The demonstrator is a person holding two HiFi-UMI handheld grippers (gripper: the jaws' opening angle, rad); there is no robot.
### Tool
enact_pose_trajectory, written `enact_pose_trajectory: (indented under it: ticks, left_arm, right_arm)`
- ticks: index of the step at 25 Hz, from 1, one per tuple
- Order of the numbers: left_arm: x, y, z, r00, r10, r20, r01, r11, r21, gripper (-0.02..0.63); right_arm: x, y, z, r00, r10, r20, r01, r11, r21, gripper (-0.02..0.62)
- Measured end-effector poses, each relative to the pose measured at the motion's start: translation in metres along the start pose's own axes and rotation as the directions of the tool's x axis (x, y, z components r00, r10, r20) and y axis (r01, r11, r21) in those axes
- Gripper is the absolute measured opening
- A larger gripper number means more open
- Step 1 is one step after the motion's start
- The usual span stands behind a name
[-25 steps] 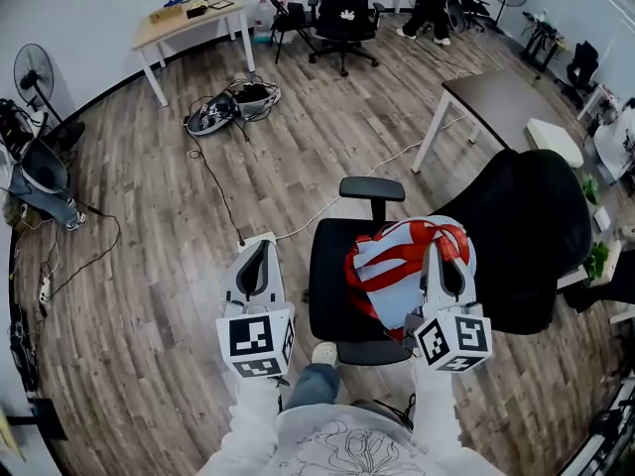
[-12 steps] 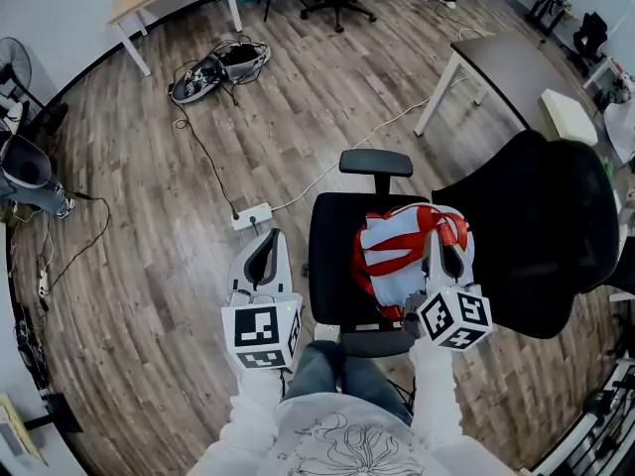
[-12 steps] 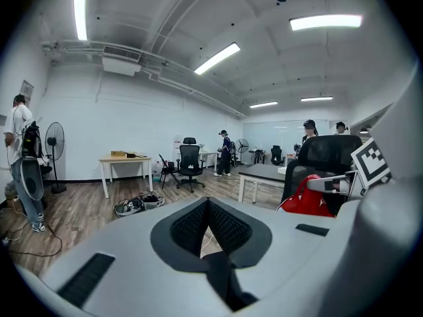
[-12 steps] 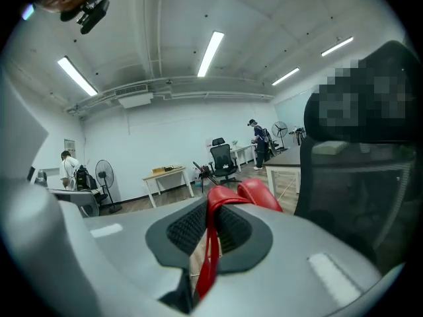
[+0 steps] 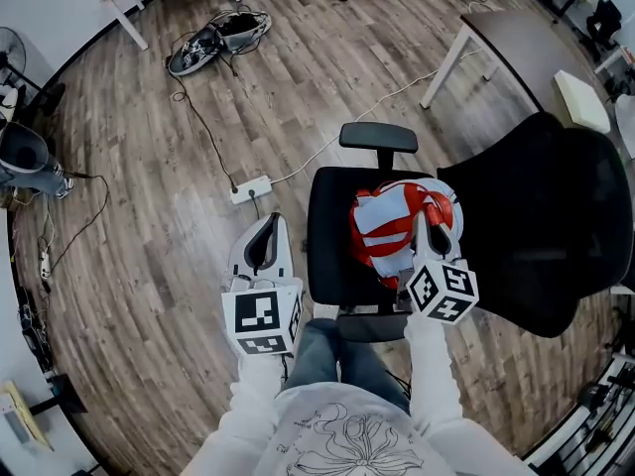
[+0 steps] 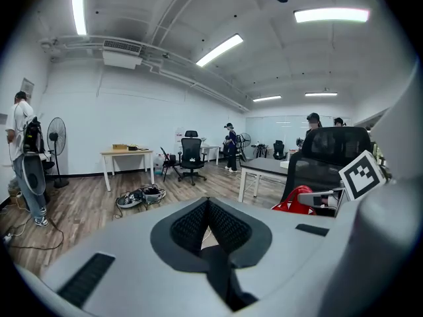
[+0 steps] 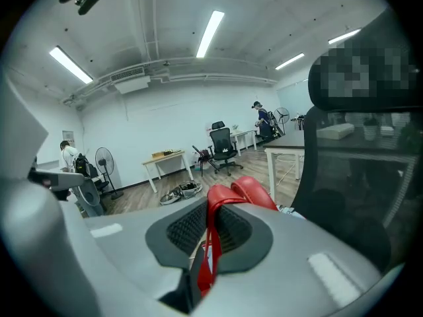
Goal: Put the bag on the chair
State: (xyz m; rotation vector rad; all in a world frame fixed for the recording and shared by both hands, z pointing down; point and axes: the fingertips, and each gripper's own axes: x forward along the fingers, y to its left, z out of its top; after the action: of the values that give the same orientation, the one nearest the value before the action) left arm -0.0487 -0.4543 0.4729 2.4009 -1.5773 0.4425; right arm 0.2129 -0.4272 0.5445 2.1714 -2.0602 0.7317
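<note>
- In our right gripper (image 5: 433, 228) we pinch the red handle (image 7: 221, 200) of the bag (image 5: 392, 228), which sits over the chair seat (image 5: 330, 236), its contents hidden.
- Our left gripper (image 5: 264, 234): jaws together, empty.

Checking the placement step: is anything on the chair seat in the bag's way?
Nothing visible. The bag, clamped by its red handle in the right gripper, is over the chair seat, whose visible part is bare.
</note>
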Motion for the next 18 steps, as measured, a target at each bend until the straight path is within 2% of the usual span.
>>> enact_pose_trajectory:
  ticks: [6, 18]
  left_arm:
    - [0.011, -0.006, -0.020, 0.999, 0.012, -0.029, -0.013, 1.000, -0.012, 0.006]
    - [0.021, -0.021, -0.048, 0.995, 0.019, -0.094, -0.021, 1.000, -0.022, 0.006]
  right_arm:
    - [0.023, -0.015, -0.044, 0.996, 0.011, -0.092, -0.012, 1.000, -0.005, 0.035]
    - [0.056, -0.049, -0.108, 0.966, 0.016, -0.257, -0.046, 0.993, -0.111, 0.037]
